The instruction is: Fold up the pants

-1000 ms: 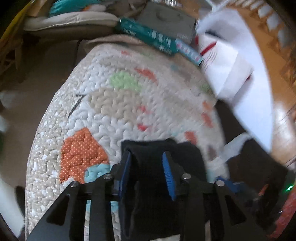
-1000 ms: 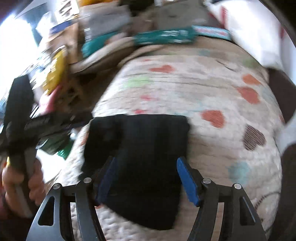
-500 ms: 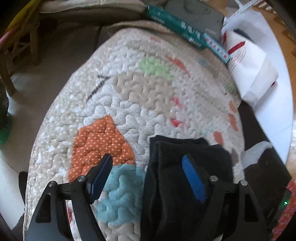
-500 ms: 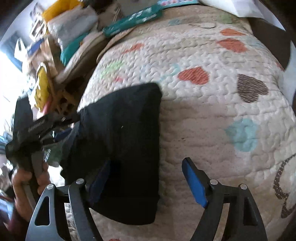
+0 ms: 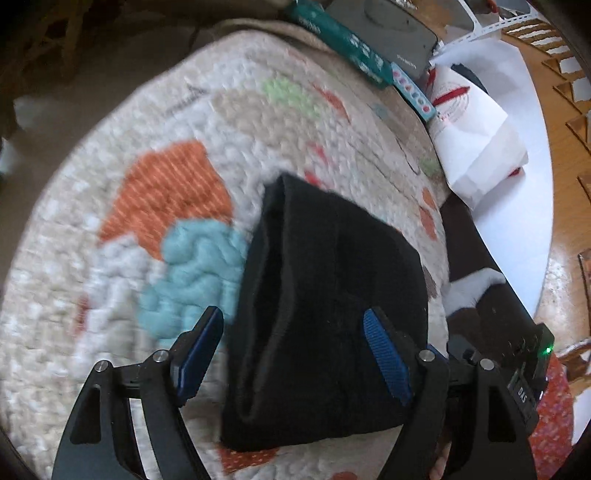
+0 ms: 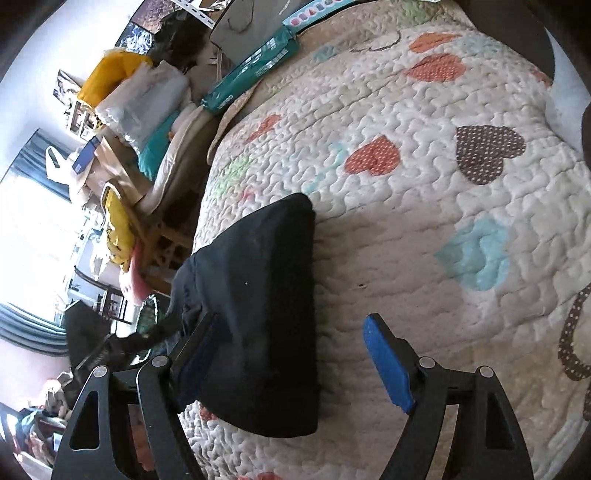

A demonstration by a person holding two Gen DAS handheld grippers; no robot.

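Observation:
The black pants point(image 5: 325, 302) lie folded into a thick bundle on the heart-patterned quilt point(image 5: 229, 122). My left gripper point(image 5: 291, 354) is open, with its jaws wide on either side of the bundle's near end and not pinching it. In the right wrist view the pants point(image 6: 258, 302) lie at the quilt's left edge point(image 6: 424, 229). My right gripper point(image 6: 291, 354) is open; its left finger sits by the bundle and its right finger hangs over bare quilt.
Teal boxes point(image 5: 340, 40) and a grey case point(image 5: 391, 33) lie at the quilt's far end. White paper bags point(image 5: 476, 147) sit to the right on a white surface. Cluttered shelves and bags point(image 6: 122, 110) stand left of the bed.
My left gripper opened and let go of the pants, which now rest on the quilt. Both grippers drew back and shifted sideways; the right one stayed open.

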